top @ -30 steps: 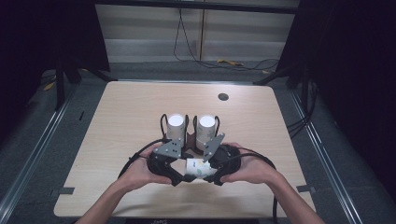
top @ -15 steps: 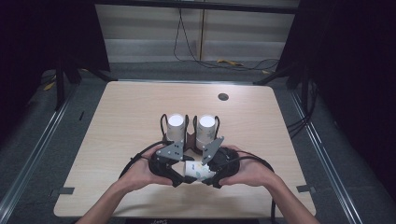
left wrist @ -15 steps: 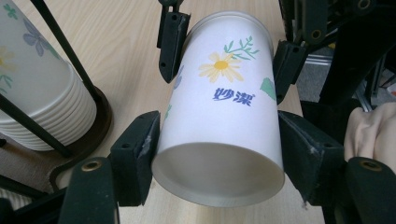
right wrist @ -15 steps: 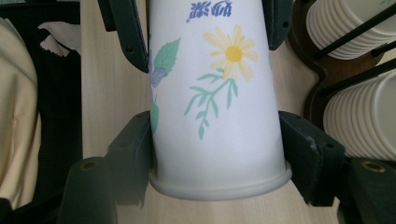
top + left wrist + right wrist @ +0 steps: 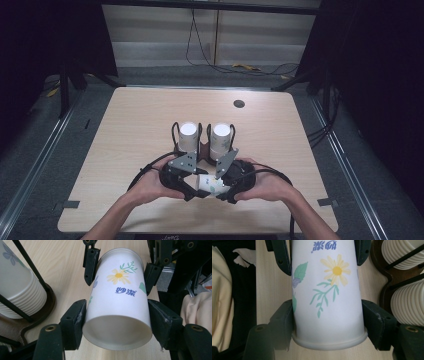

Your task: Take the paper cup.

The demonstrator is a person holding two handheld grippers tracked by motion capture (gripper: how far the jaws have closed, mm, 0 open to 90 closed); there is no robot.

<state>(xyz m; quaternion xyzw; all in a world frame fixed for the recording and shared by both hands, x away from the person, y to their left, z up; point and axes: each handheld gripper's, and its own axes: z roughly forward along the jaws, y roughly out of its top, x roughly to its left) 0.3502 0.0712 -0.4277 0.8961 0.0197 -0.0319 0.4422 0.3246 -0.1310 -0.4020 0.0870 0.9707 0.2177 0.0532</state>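
Your left gripper has just been closing and now clamps the paper cup near its base; your right gripper pinches the rim end. The cup lies level between them over the table, long axis from 9 to 3 o'clock. The two cup stacks stand at 12 o'clock, equally near either hand.

The white paper cup bears a yellow daisy, green leaves, a purple flower and blue lettering, the tongs are black, the desk is pale wood grain, and the stacked cups are white in a black wire rack.
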